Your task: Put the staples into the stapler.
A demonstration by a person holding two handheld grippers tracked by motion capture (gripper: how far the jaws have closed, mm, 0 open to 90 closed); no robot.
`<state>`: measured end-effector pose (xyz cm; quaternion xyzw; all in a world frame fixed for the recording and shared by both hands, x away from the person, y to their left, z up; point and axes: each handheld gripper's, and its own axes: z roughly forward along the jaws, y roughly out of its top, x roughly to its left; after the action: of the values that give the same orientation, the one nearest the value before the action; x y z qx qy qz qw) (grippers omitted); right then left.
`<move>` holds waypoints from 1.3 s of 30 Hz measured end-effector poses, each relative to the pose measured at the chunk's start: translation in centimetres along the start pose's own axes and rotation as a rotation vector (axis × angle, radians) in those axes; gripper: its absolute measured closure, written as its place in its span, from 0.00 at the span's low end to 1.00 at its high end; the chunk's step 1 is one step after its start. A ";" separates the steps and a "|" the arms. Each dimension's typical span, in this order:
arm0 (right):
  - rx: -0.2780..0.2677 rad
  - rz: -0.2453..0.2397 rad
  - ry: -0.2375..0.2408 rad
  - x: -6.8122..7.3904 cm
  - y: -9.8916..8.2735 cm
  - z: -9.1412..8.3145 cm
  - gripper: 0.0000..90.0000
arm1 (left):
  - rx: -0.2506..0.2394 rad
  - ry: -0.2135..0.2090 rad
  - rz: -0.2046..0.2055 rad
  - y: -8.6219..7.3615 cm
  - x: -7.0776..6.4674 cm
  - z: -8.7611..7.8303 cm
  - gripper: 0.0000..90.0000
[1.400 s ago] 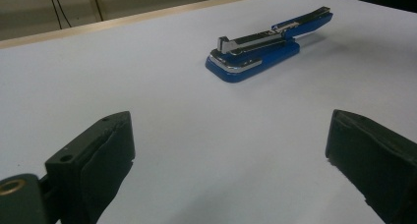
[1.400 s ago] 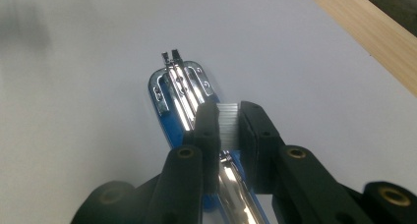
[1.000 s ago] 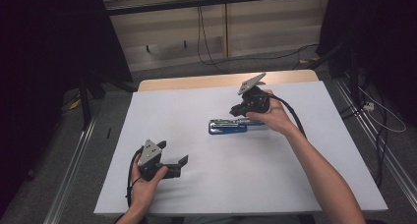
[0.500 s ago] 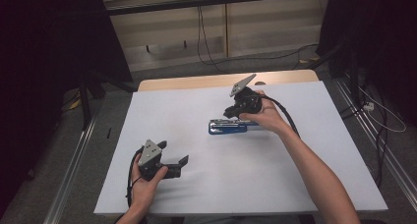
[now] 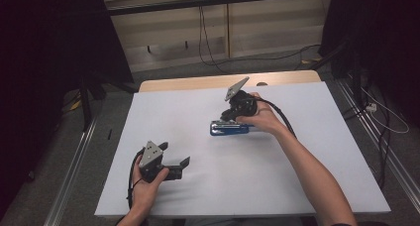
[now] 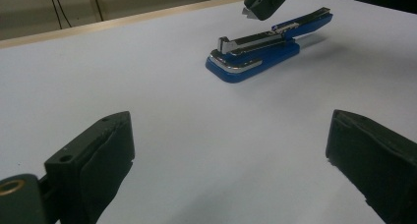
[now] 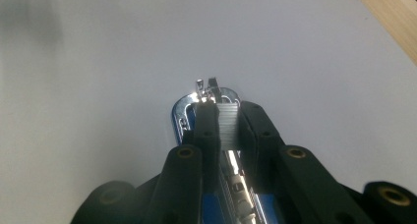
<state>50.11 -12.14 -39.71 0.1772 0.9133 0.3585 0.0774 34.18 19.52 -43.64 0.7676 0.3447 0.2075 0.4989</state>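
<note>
A blue stapler (image 5: 229, 129) lies flat near the middle of the white table top (image 5: 208, 186), its chrome staple channel (image 6: 251, 40) facing up. My right gripper (image 5: 232, 115) hangs over the stapler's far end, pointing down at it. In the right gripper view the right gripper (image 7: 227, 111) is shut on a silvery strip of staples (image 7: 227, 128), held just above the channel along the stapler (image 7: 183, 117). My left gripper (image 5: 174, 154) rests open at the front left of the table. Nothing lies between the left gripper's (image 6: 228, 150) wide jaws, and the stapler sits well ahead of them.
The bare wooden table edge (image 5: 198, 82) runs along the far side. Beyond it are grey floor and trailing cables (image 5: 208, 42). Metal rails (image 5: 74, 171) flank the table on both sides. The person's right forearm (image 5: 312, 176) crosses the right half of the table.
My right gripper has shifted left and slightly down, coming closer over the stapler. The left gripper and the stapler have stayed where they were.
</note>
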 end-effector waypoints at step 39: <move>0.055 -0.095 0.073 -0.5 0.6 2.7 0.88 | 0.002 -0.005 0.003 0.0 0.0 0.0 0.05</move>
<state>51.50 -10.27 -41.32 0.1226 0.9324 0.3354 0.0561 34.16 19.53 -43.63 0.7690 0.3425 0.2061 0.4988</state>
